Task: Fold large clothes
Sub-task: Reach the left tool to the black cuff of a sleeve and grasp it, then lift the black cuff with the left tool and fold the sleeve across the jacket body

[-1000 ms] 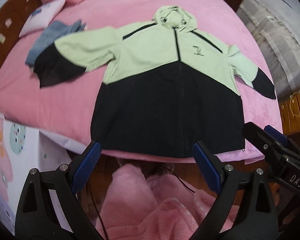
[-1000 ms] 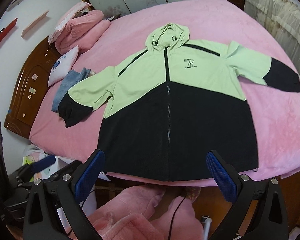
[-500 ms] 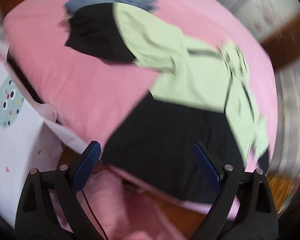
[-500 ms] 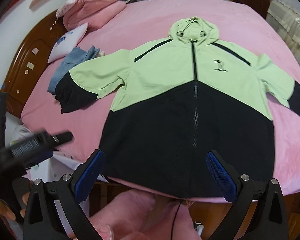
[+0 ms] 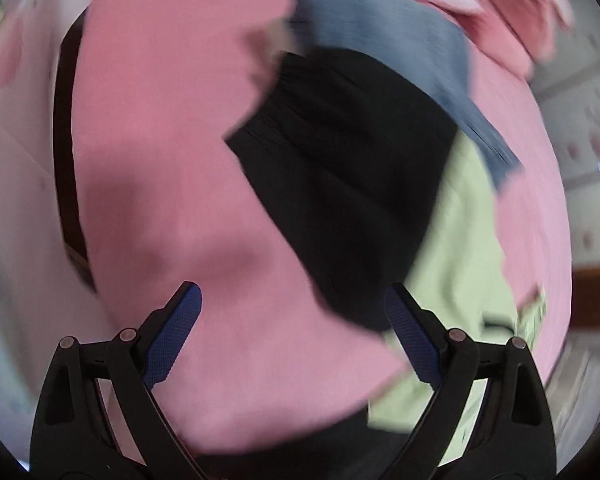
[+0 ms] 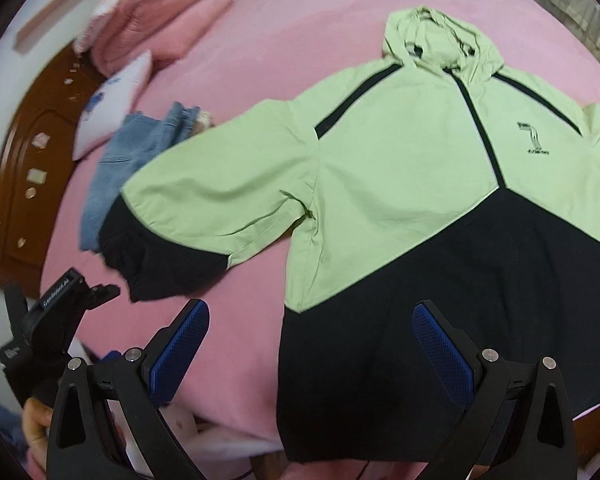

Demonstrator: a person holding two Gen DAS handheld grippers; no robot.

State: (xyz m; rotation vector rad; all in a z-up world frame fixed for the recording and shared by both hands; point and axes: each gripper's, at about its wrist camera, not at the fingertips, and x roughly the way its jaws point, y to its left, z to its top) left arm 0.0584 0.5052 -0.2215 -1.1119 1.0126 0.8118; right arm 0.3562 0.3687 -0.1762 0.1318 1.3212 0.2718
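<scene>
The jacket [image 6: 400, 184] lies spread flat and face up on the bed [image 6: 260, 56], hood [image 6: 440, 44] pointing away from the foot edge, black hem at that edge. Nothing is folded yet — both visible parts of the body lie open, and the sleeve [image 6: 204, 204] on the jeans side stretches straight out from the body, its black cuff [image 5: 340, 184] resting partly over the jeans [image 6: 136, 168]. The other sleeve runs out of frame, so its state cannot be told.

The left hand-held gripper [image 5: 292, 340] hangs over the bed beside that cuff, jaws wide apart with only pink bedding and the cuff's edge between them; it grips nothing. The right hand-held gripper [image 6: 312, 352] is likewise spread wide and empty, above the jacket's hem near the foot edge, the black fabric's side edge showing between its pads without contact.

By my reading the task is at its very start: the garment is laid out and ready, and every fold — sleeves in, sides over, then hem toward the hood — is left to do. The first grasp looks likely at the cuff.
</scene>
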